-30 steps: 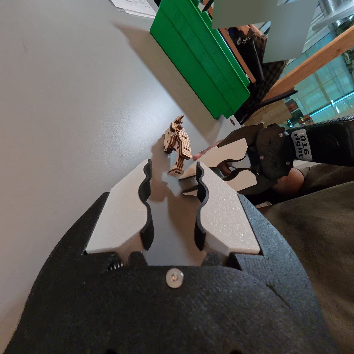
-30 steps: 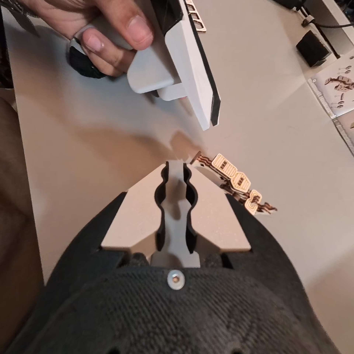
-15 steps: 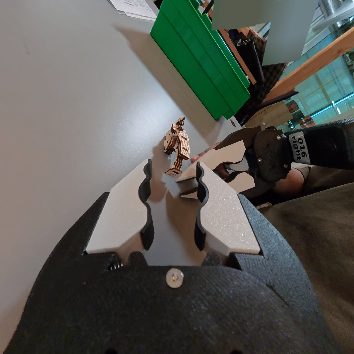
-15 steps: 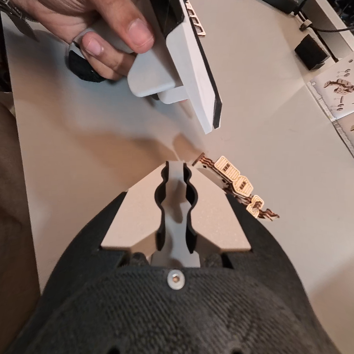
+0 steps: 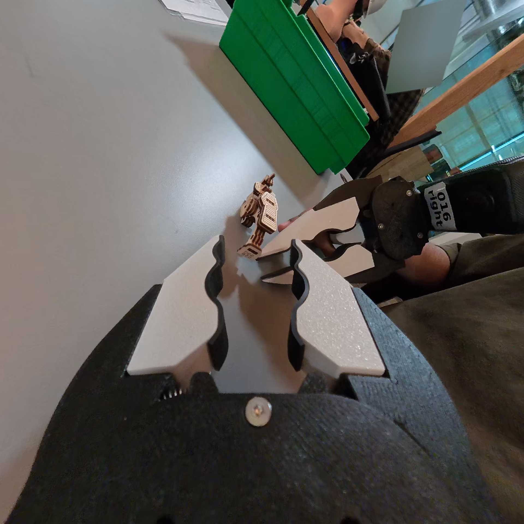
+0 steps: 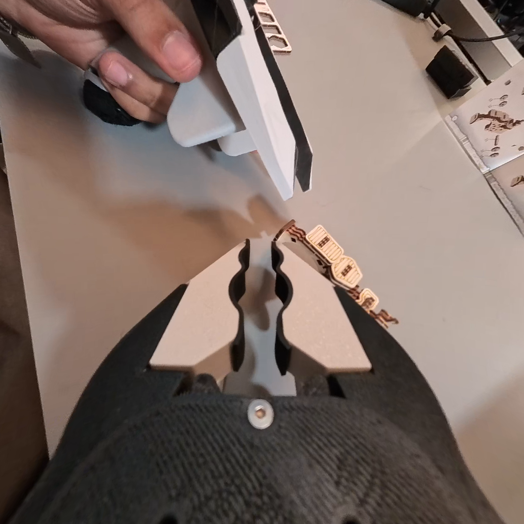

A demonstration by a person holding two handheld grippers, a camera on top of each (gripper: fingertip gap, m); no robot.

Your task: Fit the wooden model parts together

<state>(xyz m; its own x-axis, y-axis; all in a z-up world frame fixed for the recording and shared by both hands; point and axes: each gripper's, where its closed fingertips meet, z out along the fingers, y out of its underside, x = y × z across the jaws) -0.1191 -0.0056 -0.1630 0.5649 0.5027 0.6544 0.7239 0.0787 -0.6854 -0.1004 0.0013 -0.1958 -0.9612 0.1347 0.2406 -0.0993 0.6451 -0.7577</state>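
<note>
A small wooden model (image 5: 262, 215) of layered laser-cut parts lies on the grey table (image 5: 99, 170). It also shows in the right wrist view (image 6: 334, 259), lying against the outer side of my right finger. My left gripper (image 5: 258, 243) is open and empty, a short way before the model's near end. My right gripper (image 6: 261, 241) is open by a narrow gap with nothing between its jaws. In the left wrist view the right gripper (image 5: 262, 268) comes in from the right, its upper tip beside the model's foot. The left gripper (image 6: 296, 190) hovers above the model's end.
A green bin (image 5: 297, 85) stands at the table's far edge. A printed instruction sheet (image 6: 496, 122), a black block (image 6: 450, 73) and a wooden cut-out frame (image 6: 272, 34) lie farther off. A person's hand (image 6: 127, 42) holds the left gripper. Clothing (image 5: 453, 354) is at the right. Only a small space, under 4 cm, lies between the two pairs of fingers. The black block (image 6: 450, 73) sits 30 cm or so from the ends of my left fingers.
The right gripper has edged slightly closer to the model's near end. The left gripper and the model have hardly moved. Both jaws stand as before.
</note>
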